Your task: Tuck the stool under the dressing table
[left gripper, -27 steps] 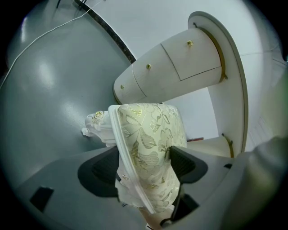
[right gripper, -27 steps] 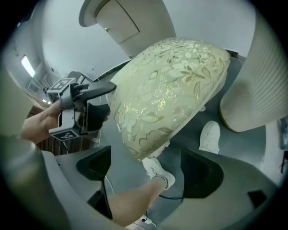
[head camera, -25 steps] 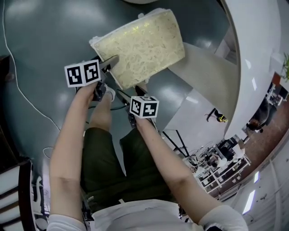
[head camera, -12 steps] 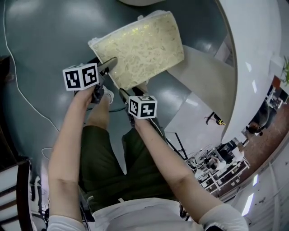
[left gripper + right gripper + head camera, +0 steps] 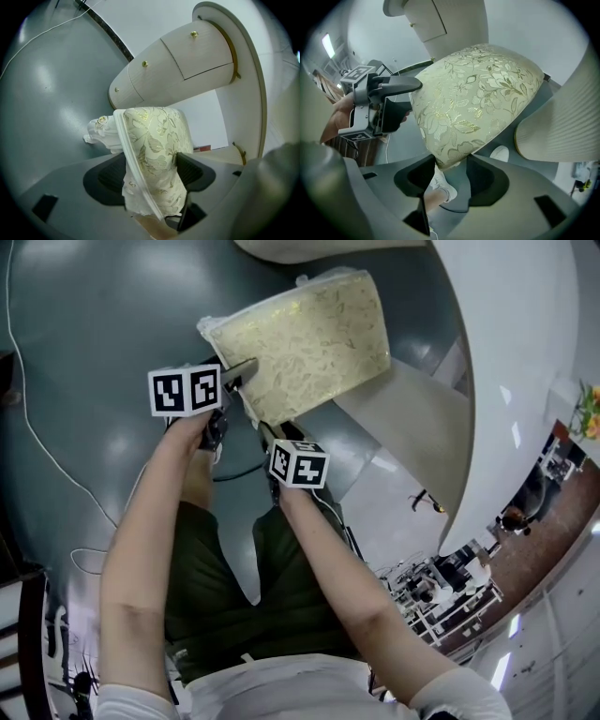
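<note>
Cream brocade with gold leaves, piped in white: the stool (image 5: 309, 343), upper centre in the head view on the grey floor (image 5: 84, 362), just short of the dressing table (image 5: 525, 324) curving down the right side of the frame. Not yet under it.

Gripped at its near short end by both tools. Left gripper (image 5: 151, 172): spread wide and pressed on the padded edge, cushion filling the gap between the pads. Right gripper (image 5: 453, 176): just been closing, now narrow and pinched on the cushion's lowest corner, bottom centre of its own view.

Lying ahead of both sets of fingers, toward the top right of the head view. Neither hand clearly nearer: left at the middle of the lower-left edge, right at that edge's lower corner. Long axis slanting from lower left up to the right of that frame, far short end aimed at the white table top.

In the left gripper view, drawers (image 5: 178, 61) with gold knobs at upper centre, and to their right, beyond the cushion, a pale space, likely the kneehole (image 5: 208, 119). Probably calls for a push along the long axis, up and right in frame, keeping the cushion square to that gap.
</note>
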Motion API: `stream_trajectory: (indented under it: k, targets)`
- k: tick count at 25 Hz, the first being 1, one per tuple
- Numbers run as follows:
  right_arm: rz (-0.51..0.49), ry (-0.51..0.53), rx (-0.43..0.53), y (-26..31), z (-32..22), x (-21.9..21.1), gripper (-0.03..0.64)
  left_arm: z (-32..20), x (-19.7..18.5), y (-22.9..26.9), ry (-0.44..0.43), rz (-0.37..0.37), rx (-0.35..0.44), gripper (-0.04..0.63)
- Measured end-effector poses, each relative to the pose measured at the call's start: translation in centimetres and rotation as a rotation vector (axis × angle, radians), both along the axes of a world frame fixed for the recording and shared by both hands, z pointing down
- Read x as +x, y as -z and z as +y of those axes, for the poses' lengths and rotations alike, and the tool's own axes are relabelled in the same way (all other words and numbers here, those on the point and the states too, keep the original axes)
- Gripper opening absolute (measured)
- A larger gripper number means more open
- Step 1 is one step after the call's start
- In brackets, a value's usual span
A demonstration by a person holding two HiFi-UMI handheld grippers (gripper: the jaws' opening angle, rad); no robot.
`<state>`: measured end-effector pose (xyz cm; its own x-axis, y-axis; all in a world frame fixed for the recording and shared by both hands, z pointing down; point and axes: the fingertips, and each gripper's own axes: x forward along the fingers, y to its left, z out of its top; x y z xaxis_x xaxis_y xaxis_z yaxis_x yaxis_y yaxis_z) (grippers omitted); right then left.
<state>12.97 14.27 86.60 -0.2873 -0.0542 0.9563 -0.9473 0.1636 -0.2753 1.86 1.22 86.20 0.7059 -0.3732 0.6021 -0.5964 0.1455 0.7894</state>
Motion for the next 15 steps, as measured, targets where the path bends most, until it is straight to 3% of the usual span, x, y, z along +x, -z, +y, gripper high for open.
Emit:
stream_trajectory:
  k: [6,15]
  targets:
    - [0.047,-0.009,0.052,0.6,-4.1,2.7,0.215,-3.8,2.6,0.5,-0.016,0.021,0.038,0.334]
    - [0.113,-0.004,0.137,-0.2,-6.3,4.6,0.215,-5.3,4.2,-0.4,-0.027,0.037,0.106,0.325]
